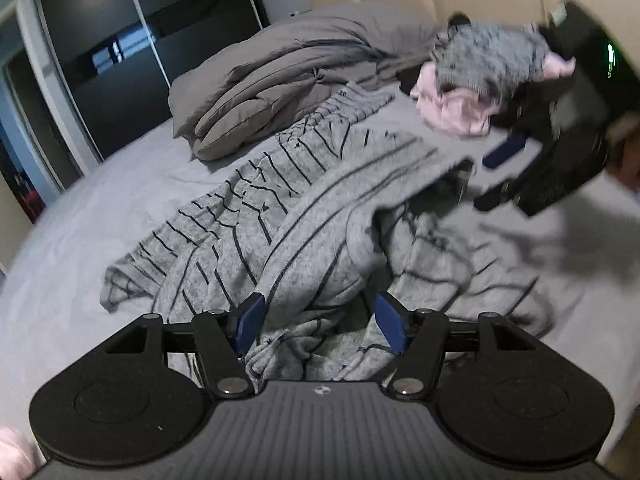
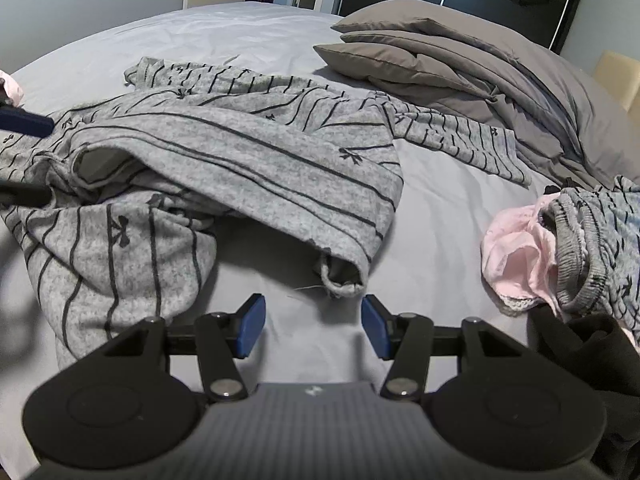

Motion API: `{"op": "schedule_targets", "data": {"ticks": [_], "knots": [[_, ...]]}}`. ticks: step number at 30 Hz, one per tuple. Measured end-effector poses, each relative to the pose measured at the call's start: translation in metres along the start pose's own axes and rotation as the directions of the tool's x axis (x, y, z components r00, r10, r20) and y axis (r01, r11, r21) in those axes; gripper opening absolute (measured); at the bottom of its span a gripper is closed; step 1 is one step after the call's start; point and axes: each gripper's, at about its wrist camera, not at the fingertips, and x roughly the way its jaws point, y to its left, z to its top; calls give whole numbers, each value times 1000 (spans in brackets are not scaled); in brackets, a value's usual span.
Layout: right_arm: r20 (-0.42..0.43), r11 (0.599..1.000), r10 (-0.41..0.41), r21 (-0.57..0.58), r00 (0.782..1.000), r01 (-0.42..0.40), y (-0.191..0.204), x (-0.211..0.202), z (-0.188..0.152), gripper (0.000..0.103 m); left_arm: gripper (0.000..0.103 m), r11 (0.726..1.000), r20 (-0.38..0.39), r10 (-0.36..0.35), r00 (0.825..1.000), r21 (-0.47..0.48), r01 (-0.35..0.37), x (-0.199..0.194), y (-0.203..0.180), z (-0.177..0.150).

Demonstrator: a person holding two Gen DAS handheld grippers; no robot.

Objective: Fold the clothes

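A grey long-sleeved garment (image 1: 304,220) with thin dark stripes and small bow prints lies crumpled across the bed. My left gripper (image 1: 320,322) is low over its near edge, jaws open, and a fold of the fabric lies loose between the blue pads. In the right wrist view the same garment (image 2: 240,152) spreads to the left, with a sleeve cuff (image 2: 342,280) just ahead of my right gripper (image 2: 314,328). That gripper stands open over bare sheet with nothing between its fingers. A blue pad (image 1: 504,152) of it shows blurred in the left wrist view.
A pile of pink cloth (image 2: 516,256) and grey printed clothes (image 2: 600,236) lies on the right, with black fabric (image 2: 592,360) below it. A bunched grey duvet (image 2: 460,68) fills the far side. The light bedsheet (image 2: 436,208) lies beneath; dark wardrobe doors (image 1: 120,40) stand behind.
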Motion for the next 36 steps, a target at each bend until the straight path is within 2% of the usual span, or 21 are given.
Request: {"op": "schedule_targets", "data": {"ticks": [2, 7, 8, 11, 14, 17, 19, 23, 25, 30, 33, 36], "knots": [[-1, 1000, 1, 4, 1000, -1, -1, 2, 0, 56, 59, 998, 0, 33, 999, 62, -33, 7, -10, -1], [-4, 1000, -8, 19, 1000, 8, -3, 6, -3, 56, 57, 981, 35, 120, 992, 151, -124, 21, -26, 0], [-4, 1000, -11, 23, 1000, 11, -4, 6, -4, 56, 50, 977, 40, 135, 990, 162, -140, 23, -27, 0], [2, 999, -14, 40, 1000, 13, -7, 7, -6, 56, 25, 990, 32, 95, 995, 102, -98, 26, -18, 7], [16, 998, -20, 52, 1000, 19, -8, 7, -6, 56, 11, 995, 71, 100, 992, 22, -102, 21, -5, 15], [44, 998, -29, 48, 999, 27, -6, 6, -4, 56, 10, 992, 110, 102, 989, -92, -91, 11, 15, 24], [55, 999, -40, 35, 998, 38, -2, 7, -2, 56, 9, 982, 120, 133, 984, -149, -114, 7, 27, 28], [81, 998, -64, -20, 995, 66, 11, 12, -2, 51, 9, 962, 100, 153, 983, -242, -125, 6, 55, 28], [92, 995, -82, -55, 992, 87, 17, 17, -1, 46, 9, 961, 89, 153, 984, -245, -127, 9, 61, 25], [129, 973, -132, -170, 983, 153, 31, 25, -1, 46, 9, 958, 71, 157, 985, -252, -135, 12, 64, 21], [127, 957, -130, -243, 983, 158, 38, 28, -3, 46, 9, 952, 65, 154, 986, -278, -130, 14, 68, 19], [174, 930, -165, -302, 971, 212, 46, 30, -6, 46, 9, 949, 52, 150, 987, -288, -129, 16, 70, 17]]}}
